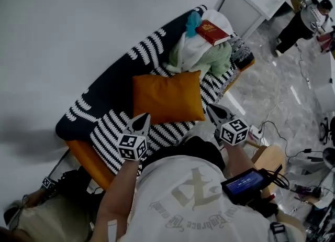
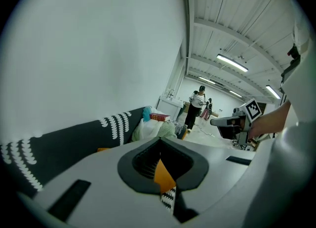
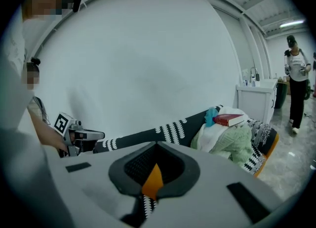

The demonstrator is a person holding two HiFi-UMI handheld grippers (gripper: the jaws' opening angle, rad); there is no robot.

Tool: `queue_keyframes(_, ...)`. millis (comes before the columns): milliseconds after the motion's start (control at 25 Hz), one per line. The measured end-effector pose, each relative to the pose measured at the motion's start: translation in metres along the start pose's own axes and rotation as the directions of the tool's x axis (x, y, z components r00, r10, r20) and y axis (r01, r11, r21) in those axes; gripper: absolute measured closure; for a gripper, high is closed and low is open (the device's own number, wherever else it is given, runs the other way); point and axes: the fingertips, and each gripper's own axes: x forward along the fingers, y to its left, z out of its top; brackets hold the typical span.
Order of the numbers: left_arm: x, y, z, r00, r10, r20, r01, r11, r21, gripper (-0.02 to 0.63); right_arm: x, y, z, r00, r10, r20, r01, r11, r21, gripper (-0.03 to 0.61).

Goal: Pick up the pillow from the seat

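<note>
Just behind the orange pillow, clothes carry a red book.

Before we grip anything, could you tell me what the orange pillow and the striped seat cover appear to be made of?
Orange pillow: probably matte fabric over soft filling; plump, rounded edges, no shine.
Striped seat cover: likely woven or knitted textile; it drapes softly over the seat edge.

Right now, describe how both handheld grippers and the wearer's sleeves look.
The left gripper and right gripper match: grey bodies tapering to pointed, dark-padded fingers, each carrying a white cube with black square markers. The person wears a white short-sleeved T-shirt with grey print.
</note>
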Motion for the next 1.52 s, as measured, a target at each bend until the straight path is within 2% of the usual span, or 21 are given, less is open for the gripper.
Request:
queue_keyframes(320, 0.007, 0.032, -0.012, 0.997, 0.077, -0.031, -0.078, 0.995, -0.067, 0.604, 0.039, -0.007, -0.011, 0.995, 0.054, -0.086, -0.054, 0.999, 0.001, 0.565)
queue_keyframes(680, 0.041, 0.067, -0.033, 0.985, 0.127, -0.114, -0.138, 0.985, -0.100, 0.604, 0.090, -0.044, -0.031, 0.977, 0.091, -0.195, -0.094, 0.995, -0.010, 0.565)
queue_keyframes(880, 0.063, 0.079, -0.042, 0.977, 0.149, -0.151, -0.169, 0.977, -0.130, 0.604, 0.110, -0.066, -0.048, 0.964, 0.098, -0.246, -0.096, 0.995, 0.019, 0.565)
queue_keyframes(1240, 0.100, 0.118, -0.066, 0.954, 0.196, -0.225, -0.234, 0.960, -0.156, 0.604, 0.154, -0.090, -0.081, 0.931, 0.123, -0.343, -0.117, 0.992, 0.037, 0.565)
queue_keyframes(1520, 0.128, 0.138, -0.090, 0.934, 0.210, -0.289, -0.267, 0.948, -0.175, 0.604, 0.194, -0.113, -0.096, 0.920, 0.129, -0.370, -0.120, 0.992, 0.047, 0.565)
